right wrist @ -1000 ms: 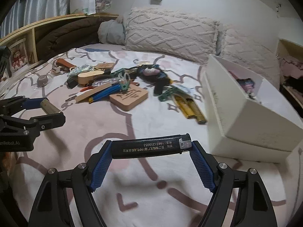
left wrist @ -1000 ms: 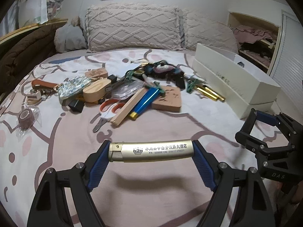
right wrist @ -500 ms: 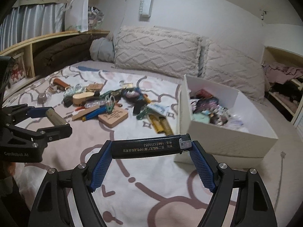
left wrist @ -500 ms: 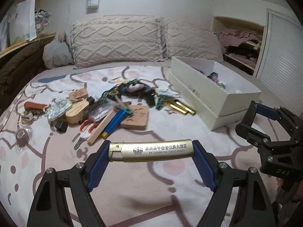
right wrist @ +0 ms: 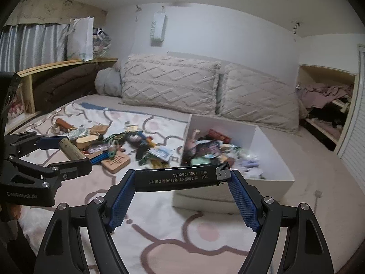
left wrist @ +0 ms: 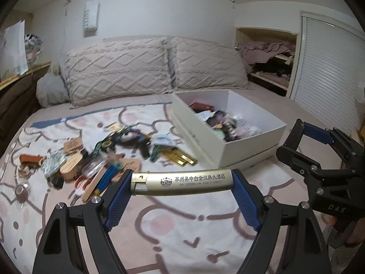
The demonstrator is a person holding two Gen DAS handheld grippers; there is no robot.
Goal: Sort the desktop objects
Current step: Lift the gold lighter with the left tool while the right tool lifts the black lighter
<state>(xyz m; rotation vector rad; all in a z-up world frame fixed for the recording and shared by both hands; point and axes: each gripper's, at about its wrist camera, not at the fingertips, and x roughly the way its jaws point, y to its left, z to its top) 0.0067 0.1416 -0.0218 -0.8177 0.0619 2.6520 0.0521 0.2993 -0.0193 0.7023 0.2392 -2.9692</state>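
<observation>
My left gripper is shut on a gold lighter, held crosswise high above the bed; it also shows in the right wrist view. My right gripper is shut on a black lighter, held crosswise in front of the white box. The white box sits on the bed at the right and holds several small items. A heap of mixed objects lies on the pink patterned bedspread left of the box.
Two knitted pillows lie at the head of the bed. A wooden shelf with a brown blanket runs along the left. An open closet with clothes and a slatted door stand at the right.
Both grippers have risen and pulled back from the heap, each still holding its lighter. The inside of the white box has come into view, and the right gripper now faces it.
</observation>
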